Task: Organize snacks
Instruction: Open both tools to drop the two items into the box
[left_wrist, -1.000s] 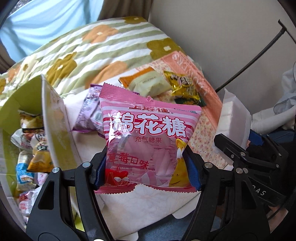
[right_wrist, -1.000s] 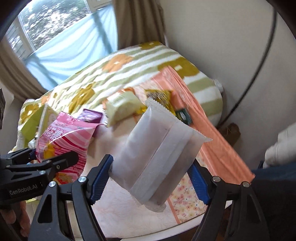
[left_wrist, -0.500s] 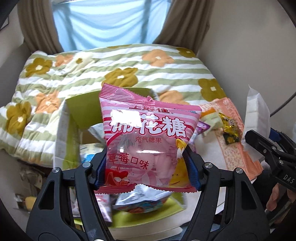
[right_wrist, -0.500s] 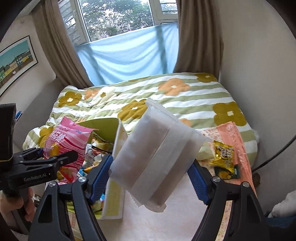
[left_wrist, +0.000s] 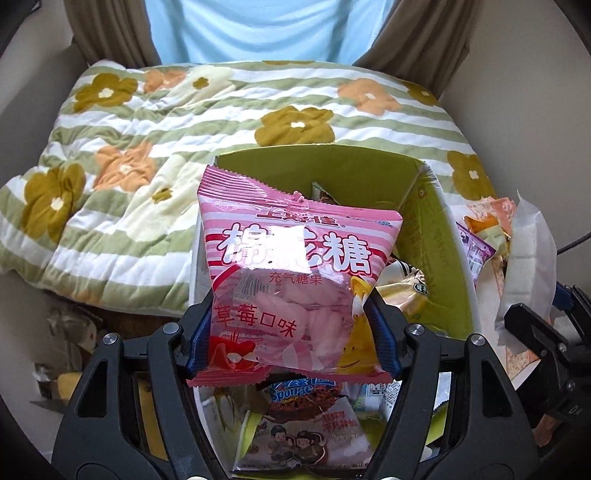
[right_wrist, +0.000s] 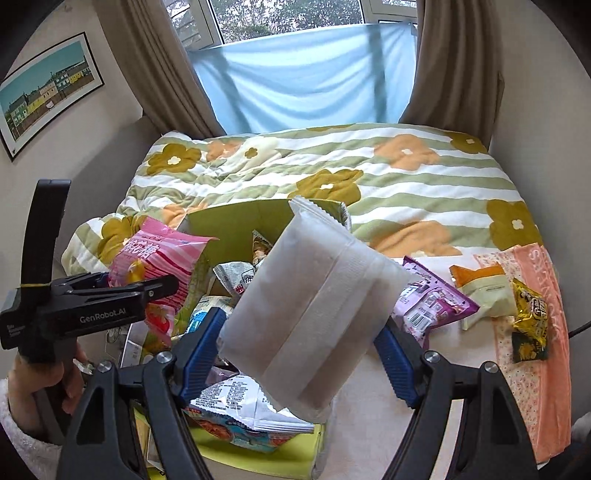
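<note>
My left gripper (left_wrist: 291, 332) is shut on a pink marshmallow bag (left_wrist: 291, 266), held upright above an open green cardboard box (left_wrist: 332, 158) that holds several snack packets. My right gripper (right_wrist: 301, 339) is shut on a white translucent packet (right_wrist: 314, 314), tilted, over the same box (right_wrist: 236, 221) near its right side. In the right wrist view the left gripper (right_wrist: 162, 286) shows from the side with the pink bag (right_wrist: 159, 258) in it. The white packet (left_wrist: 524, 240) and the right gripper (left_wrist: 535, 332) show at the left wrist view's right edge.
A purple packet (right_wrist: 432, 306), an orange-and-cream packet (right_wrist: 484, 291) and a yellow-black packet (right_wrist: 532, 325) lie on a small white table with a pink cloth (right_wrist: 532, 387) right of the box. A flowered striped quilt (right_wrist: 332, 166) covers the bed behind. A hand (right_wrist: 22, 387) holds the left gripper.
Both grippers have swung left from over the table with the loose snacks to above the green box, each keeping its packet. The views have rolled level towards the bed and window.
</note>
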